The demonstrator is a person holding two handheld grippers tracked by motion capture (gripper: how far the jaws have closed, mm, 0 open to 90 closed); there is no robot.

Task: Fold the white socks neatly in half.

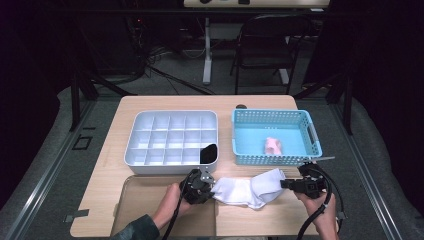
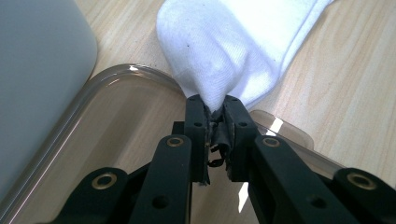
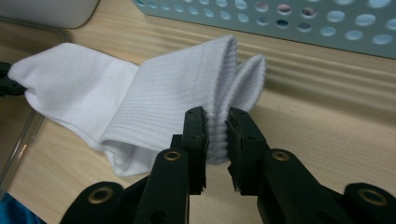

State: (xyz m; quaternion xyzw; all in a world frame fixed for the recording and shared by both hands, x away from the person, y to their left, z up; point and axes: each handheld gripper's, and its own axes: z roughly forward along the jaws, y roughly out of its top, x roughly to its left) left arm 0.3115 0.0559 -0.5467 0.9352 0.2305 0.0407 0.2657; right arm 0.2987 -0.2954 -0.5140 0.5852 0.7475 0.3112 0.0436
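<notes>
Holding the white ribbed cotton sock [image 1: 247,190] at both ends, I have it stretched low over the near edge of the pale wooden counter [image 1: 107,170]. My left hand-held gripper [image 1: 206,191] is clamped on the toe end, above a clear shallow plastic tray [image 2: 84,135]. Behind sits a white compartmented plastic organiser [image 1: 172,137] with something dark, perhaps a rolled sock, in one near cell. My right hand-held gripper [image 3: 215,123] pinches the ribbed cuff, just before the light-blue perforated plastic basket [image 1: 272,122]. I judge this the folding step; next, bring cuff over toe, keeping both grips firm.
</notes>
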